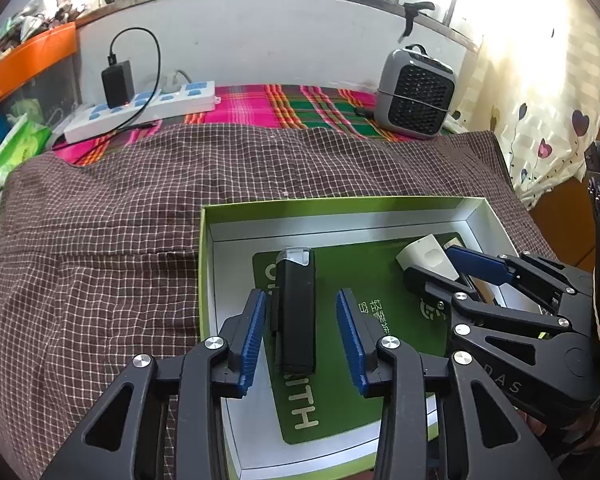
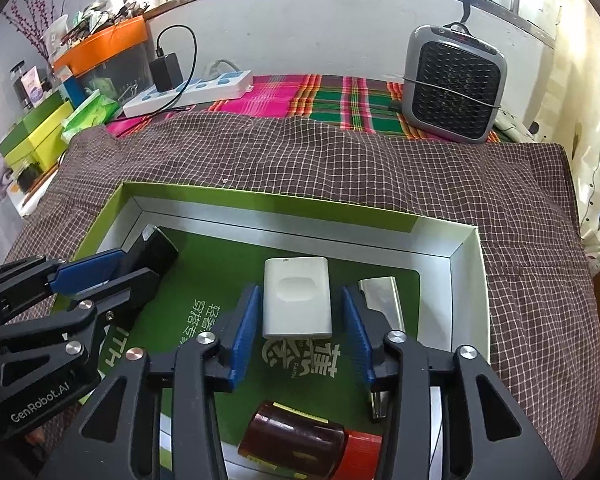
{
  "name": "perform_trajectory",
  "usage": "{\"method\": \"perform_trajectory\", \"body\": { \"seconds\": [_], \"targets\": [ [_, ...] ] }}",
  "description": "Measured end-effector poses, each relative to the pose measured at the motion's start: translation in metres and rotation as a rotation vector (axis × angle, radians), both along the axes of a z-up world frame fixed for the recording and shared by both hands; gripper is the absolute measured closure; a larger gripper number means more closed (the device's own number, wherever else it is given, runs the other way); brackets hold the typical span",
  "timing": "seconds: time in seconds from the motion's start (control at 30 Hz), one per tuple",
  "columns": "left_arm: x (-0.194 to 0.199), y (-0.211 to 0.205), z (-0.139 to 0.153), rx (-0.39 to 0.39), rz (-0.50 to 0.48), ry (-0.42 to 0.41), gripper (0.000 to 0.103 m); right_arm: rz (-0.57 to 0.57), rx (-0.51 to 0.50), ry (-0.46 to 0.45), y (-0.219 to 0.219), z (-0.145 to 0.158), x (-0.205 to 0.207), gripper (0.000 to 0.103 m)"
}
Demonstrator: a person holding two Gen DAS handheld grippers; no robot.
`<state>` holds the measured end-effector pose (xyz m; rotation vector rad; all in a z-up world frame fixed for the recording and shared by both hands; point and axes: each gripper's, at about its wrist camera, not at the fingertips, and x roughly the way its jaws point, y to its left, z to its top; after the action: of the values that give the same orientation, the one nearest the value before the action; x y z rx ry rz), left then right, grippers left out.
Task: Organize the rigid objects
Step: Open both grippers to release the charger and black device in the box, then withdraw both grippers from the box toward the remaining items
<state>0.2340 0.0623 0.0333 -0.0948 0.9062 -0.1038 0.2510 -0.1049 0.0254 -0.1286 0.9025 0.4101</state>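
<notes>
Grippers apart: left gripper [image 1: 302,336] loosely astride black device [image 1: 296,312], right gripper [image 2: 302,336] astride white charger [image 2: 298,300], silver piece [image 2: 382,302] alongside, all inside green box [image 1: 340,206]

Lighter [image 1: 296,312] left of charger [image 2: 298,298] in box [image 1: 340,210]

Green box [image 1: 476,210], lid off, on checked cloth. Inside on green card: black oblong device [image 1: 296,312] left, white adapter [image 2: 297,298] centre, silver bar [image 2: 384,300] right, amber bottle [image 2: 296,444] near.
</notes>
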Motion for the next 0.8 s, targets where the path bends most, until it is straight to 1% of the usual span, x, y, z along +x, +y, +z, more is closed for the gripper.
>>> {"method": "perform_trajectory", "body": {
  "seconds": [0.07,0.17,0.37,0.8],
  "targets": [
    [-0.001,0.000,0.001,0.001,0.002,0.000,0.066,-0.004,0.002,-0.004,-0.001,0.001,-0.002,0.056],
    [-0.005,-0.002,0.003,0.004,-0.003,-0.003,0.063,-0.010,0.007,-0.005,-0.002,0.002,-0.004,0.054],
    [-0.015,-0.004,0.010,0.005,0.000,-0.018,0.062,-0.013,0.015,-0.019,-0.005,0.008,-0.011,0.051],
    [-0.048,0.001,0.026,0.003,0.017,-0.064,0.061,-0.020,0.039,-0.058,-0.013,0.024,-0.039,0.050]
  ]
}}
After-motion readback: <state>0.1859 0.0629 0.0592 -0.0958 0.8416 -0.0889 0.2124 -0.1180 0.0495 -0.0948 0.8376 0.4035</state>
